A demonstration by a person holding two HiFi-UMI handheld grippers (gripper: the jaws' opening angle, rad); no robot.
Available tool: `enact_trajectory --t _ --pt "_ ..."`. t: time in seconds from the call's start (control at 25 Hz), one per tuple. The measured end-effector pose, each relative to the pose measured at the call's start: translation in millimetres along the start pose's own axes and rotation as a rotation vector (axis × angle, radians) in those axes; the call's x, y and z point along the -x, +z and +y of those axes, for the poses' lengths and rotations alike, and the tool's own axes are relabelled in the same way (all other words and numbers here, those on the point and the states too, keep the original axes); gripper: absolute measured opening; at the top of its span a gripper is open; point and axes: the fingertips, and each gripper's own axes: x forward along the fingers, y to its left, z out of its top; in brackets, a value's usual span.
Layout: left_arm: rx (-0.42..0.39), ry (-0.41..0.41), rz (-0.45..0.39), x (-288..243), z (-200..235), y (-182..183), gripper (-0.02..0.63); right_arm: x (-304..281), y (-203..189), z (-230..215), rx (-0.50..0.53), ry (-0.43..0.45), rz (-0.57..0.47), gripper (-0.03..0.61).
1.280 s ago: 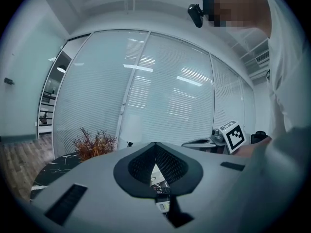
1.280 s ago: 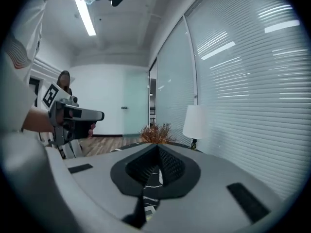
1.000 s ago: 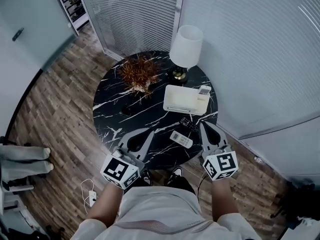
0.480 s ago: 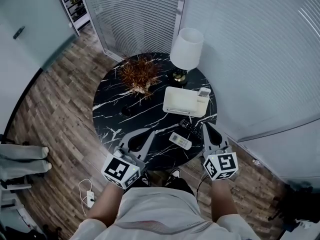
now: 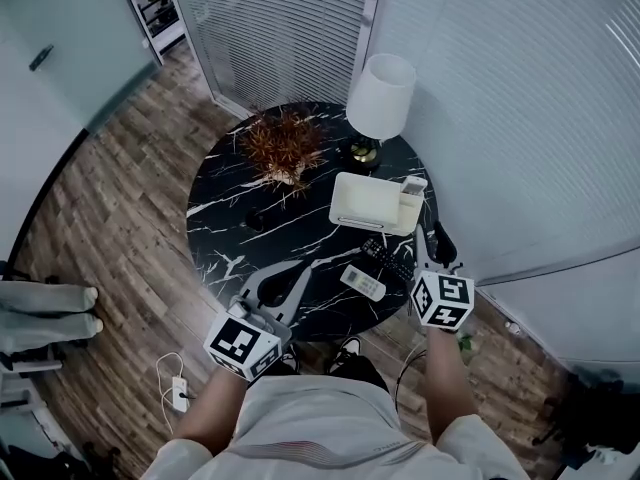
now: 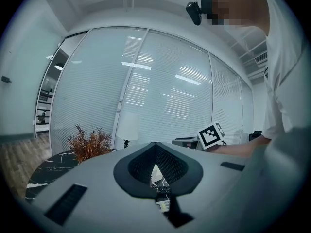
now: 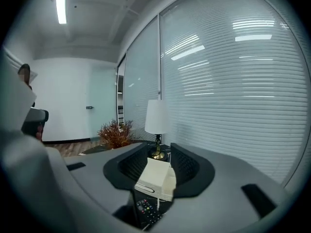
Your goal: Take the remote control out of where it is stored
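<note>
Lying out — 2 remotes [image 5: 388,258] [image 5: 362,282], 1 box [image 5: 365,200]

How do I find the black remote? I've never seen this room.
Look at the round black table with the lamp. In front of the white box, near the person's edge, lie two remotes. The black remote is the dark one closer to the box; the white remote beside it is pale.

Left gripper [image 5: 300,267]: held forward, jaws closed tip to tip. Right gripper [image 5: 432,244]: held further forward, jaws opening, nothing gripped between them.
</note>
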Motion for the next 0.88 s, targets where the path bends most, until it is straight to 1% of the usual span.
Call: enact_trajectory --t 0.04,0.16,0.28,0.4,0.52,0.72,0.88 --pt "0.002 0.004 0.002 0 1 -1 0.009 -7 -2 -2 -0.011 -0.002 0.007 0.145" --pt "0.005 0.015 0.005 -2 4 -1 0.009 -26 -7 -12 -0.036 -0.026 0.022 0.169" --pt "0.009 0.028 0.016 -3 9 -5 0.008 -48 -17 -23 -0.049 -0.054 0.049 0.209" --pt "0.013 0.042 0.036 -6 14 -8 0.009 -73 -31 -37 -0.087 -0.102 0.076 0.243" --pt "0.02 0.057 0.056 -8 19 -14 0.009 -99 -43 -49 -0.111 -0.149 0.091 0.259" --pt "0.035 0.079 0.084 -13 29 -23 0.009 -136 -67 -54 -0.127 -0.181 0.133 0.272" --pt "0.041 0.092 0.103 -19 35 -26 0.009 -155 -83 -63 -0.161 -0.207 0.158 0.278"
